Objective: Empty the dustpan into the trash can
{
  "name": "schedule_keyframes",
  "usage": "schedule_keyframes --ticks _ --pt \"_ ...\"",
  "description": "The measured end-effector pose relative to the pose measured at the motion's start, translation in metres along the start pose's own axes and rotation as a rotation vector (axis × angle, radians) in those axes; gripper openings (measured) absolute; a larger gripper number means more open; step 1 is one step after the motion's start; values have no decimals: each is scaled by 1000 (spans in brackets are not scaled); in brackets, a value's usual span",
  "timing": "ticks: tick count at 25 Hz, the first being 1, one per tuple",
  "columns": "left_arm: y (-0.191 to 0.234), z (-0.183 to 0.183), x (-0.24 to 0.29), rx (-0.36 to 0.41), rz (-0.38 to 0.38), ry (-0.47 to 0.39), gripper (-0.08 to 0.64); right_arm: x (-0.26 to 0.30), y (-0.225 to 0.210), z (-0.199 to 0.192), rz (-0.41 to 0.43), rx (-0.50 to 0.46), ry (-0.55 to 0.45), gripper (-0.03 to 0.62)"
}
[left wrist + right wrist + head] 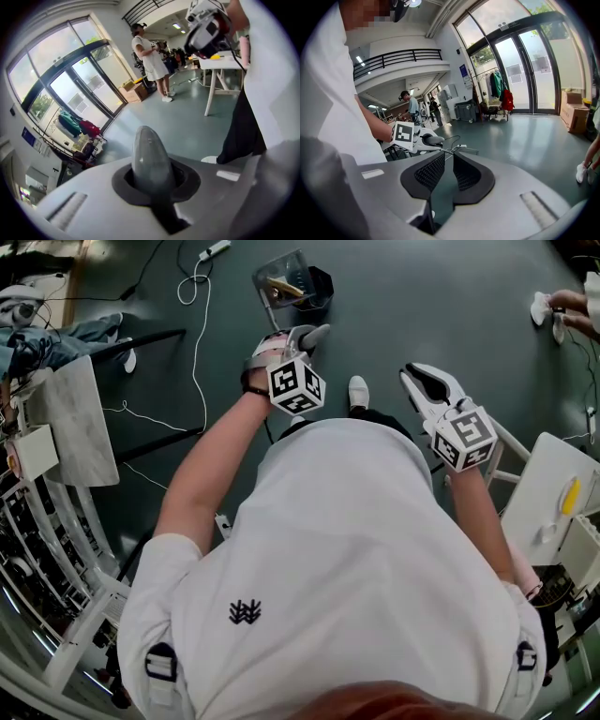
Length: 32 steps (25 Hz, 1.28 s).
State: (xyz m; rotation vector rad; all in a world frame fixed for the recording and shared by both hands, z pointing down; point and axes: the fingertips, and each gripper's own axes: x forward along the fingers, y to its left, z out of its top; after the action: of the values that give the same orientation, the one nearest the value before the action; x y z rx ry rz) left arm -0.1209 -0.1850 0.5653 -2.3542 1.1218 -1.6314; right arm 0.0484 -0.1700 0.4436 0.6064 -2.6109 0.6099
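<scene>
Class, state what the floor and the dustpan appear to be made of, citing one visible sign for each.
The floor is probably sealed or coated concrete, smooth and glossy: it mirrors the window light. The dustpan is likely clear plastic: the floor's colour shows through its walls, though it looks small here.

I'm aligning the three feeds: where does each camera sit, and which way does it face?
Head view: on the head, facing steeply down; shows shirt, arms, left gripper, right gripper.
Left gripper view: on that gripper, facing across the hall; own jaws together.
Right gripper view: on that gripper, facing glass doors; own jaws apart.
Shared: each gripper view catches the other gripper.
</scene>
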Motion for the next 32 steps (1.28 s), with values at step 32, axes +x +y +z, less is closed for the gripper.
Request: schedule_keyframes --ticks 32 --pt "-70 -11 18 861 -204 229 66 4 -5 -12 40 30 -8 57"
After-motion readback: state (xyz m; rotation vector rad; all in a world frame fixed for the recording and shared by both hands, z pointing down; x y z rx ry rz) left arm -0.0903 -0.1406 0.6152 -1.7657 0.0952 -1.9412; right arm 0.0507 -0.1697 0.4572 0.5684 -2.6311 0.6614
